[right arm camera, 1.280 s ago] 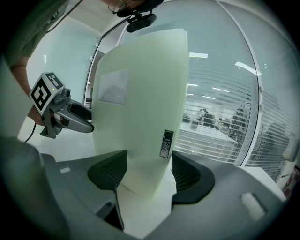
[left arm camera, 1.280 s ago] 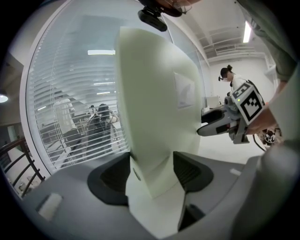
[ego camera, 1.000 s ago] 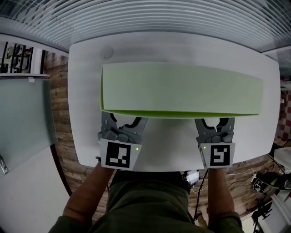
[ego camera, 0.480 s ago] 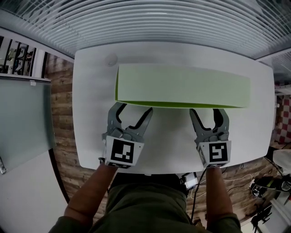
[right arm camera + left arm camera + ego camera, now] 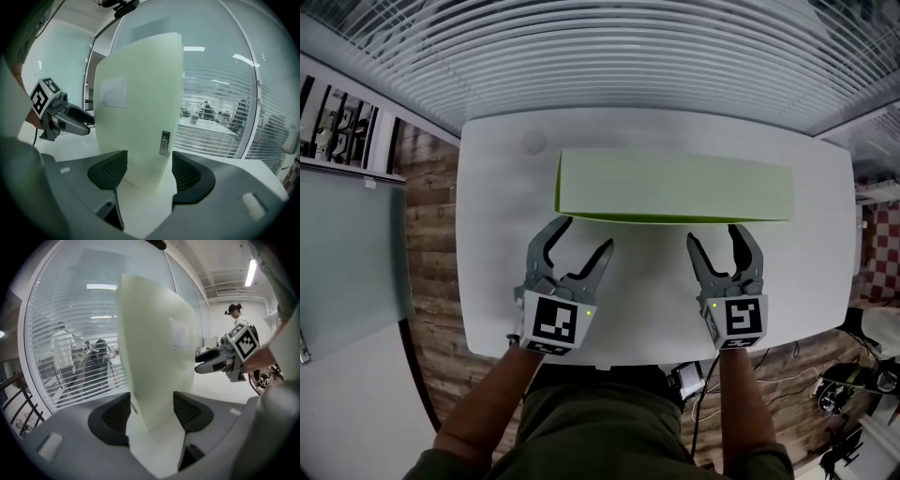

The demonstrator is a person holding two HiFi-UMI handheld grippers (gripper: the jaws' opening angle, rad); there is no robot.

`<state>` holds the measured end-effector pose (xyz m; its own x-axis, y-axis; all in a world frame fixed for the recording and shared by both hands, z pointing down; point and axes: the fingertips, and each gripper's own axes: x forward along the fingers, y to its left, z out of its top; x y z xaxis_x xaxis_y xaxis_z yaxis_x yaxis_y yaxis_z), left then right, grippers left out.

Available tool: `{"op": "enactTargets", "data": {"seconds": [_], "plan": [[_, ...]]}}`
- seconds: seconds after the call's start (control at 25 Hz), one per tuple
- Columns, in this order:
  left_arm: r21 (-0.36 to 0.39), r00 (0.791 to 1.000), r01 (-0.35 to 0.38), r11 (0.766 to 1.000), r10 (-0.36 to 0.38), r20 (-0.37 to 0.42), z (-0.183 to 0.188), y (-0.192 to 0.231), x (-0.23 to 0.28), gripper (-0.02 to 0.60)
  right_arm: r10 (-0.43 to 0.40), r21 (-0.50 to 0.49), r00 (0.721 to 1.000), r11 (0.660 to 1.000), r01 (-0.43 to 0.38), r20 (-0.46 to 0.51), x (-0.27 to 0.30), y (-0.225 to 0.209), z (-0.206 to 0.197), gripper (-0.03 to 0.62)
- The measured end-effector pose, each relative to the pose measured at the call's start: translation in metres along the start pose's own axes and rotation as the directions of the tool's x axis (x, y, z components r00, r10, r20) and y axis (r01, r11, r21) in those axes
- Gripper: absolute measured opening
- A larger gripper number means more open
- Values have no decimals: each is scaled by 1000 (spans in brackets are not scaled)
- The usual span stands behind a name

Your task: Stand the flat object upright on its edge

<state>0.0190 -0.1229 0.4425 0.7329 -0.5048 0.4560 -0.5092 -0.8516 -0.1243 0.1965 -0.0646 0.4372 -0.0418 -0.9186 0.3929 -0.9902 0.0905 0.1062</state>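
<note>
Left tongs [image 5: 584, 236] and right tongs [image 5: 715, 234]: both wide open, gripping nothing. Tips point at the near face of the green board [image 5: 675, 186], w/ a strip of bare bench [image 5: 647, 300] showing between tips and board in the head view. Each gripper view looks along its own jaws at one end of the board, w/ a clear gap either side and no pad touching.

Board stands upright on its long edge, approx mid-bench, running left-right, nothing propping it. Small label [image 5: 164, 142] sits low on its end edge at the right end. Beyond it, window blinds [image 5: 628, 56].

Why so: one pair of tongs per end, symmetric, prob. so a long thin panel tips up evenly w/o twisting. Staying open and close by reads as a guard in case it topples toward the person. Task looks done, since the board stands alone.

Vs earlier: 1 s ago both tongs were at the board's near edge, tips hidden under it, board leaning over them. Half a sec ago the jaws were already open, tips right at the board. Now the tips have backed off a bit more and the board shows a narrower face, so it's closer to vertical, though the camera has shifted too.
</note>
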Motion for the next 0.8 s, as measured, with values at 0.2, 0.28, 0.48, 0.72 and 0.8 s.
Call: {"op": "enactTargets", "data": {"seconds": [0.2, 0.28, 0.48, 0.72, 0.8], "plan": [[0, 1000, 11, 1000, -11, 5, 0, 3, -15, 277, -27, 22, 1000, 999, 28, -8, -13, 2, 4, 304], [6, 1000, 25, 1000, -25, 6, 1, 3, -23, 276, -38, 30, 999, 999, 39, -18, -21, 4, 7, 304], [32, 998, 60, 998, -61, 31, 13, -2, -43, 252, -61, 47, 998, 997, 61, 7, -43, 7, 23, 301], [38, 995, 80, 996, -82, 61, 25, 1, -70, 197, -75, 67, 996, 995, 72, 39, -65, 20, 43, 266], [47, 993, 89, 995, -92, 74, 28, 1, -79, 179, -85, 68, 995, 994, 82, 52, -70, 23, 51, 236]]}}
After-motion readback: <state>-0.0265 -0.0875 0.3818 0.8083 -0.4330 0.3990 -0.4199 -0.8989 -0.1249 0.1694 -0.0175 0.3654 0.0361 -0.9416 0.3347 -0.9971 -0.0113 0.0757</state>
